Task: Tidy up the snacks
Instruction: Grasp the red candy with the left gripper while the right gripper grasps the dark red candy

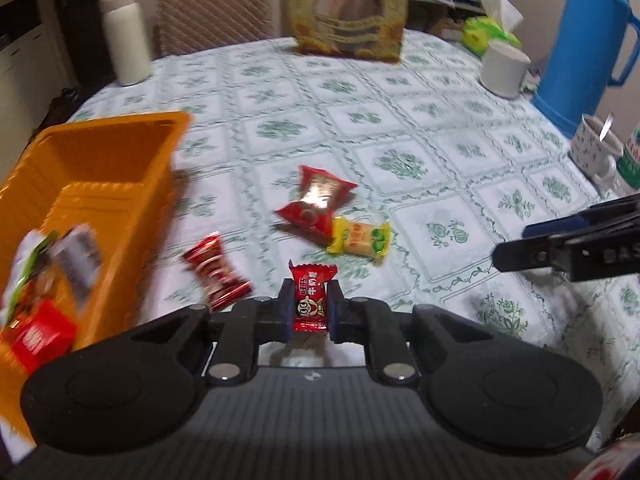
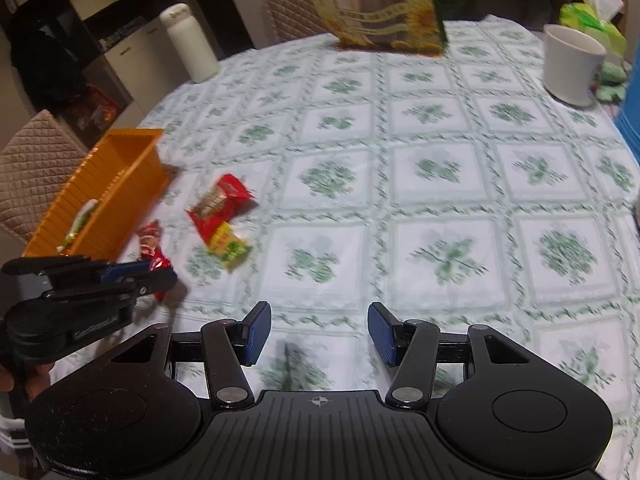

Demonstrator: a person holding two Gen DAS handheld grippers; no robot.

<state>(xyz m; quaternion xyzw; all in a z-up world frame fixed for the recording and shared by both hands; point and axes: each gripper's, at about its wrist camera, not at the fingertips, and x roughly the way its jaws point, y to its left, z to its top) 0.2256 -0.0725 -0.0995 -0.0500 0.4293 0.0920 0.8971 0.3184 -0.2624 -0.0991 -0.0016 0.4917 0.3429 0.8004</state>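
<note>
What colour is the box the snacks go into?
Orange. The ribbed plastic box shows best in the left wrist view, with a few packets already inside.

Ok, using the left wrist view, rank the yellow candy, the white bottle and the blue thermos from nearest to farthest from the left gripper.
From the left gripper, which is shut on a small red candy:
1. Yellow candy, just ahead, slightly right, lying on the table.
2. Blue thermos, far right edge of the table.
3. White bottle, far left edge.
Thermos and bottle look about equally far; their order is too close to call.
</note>
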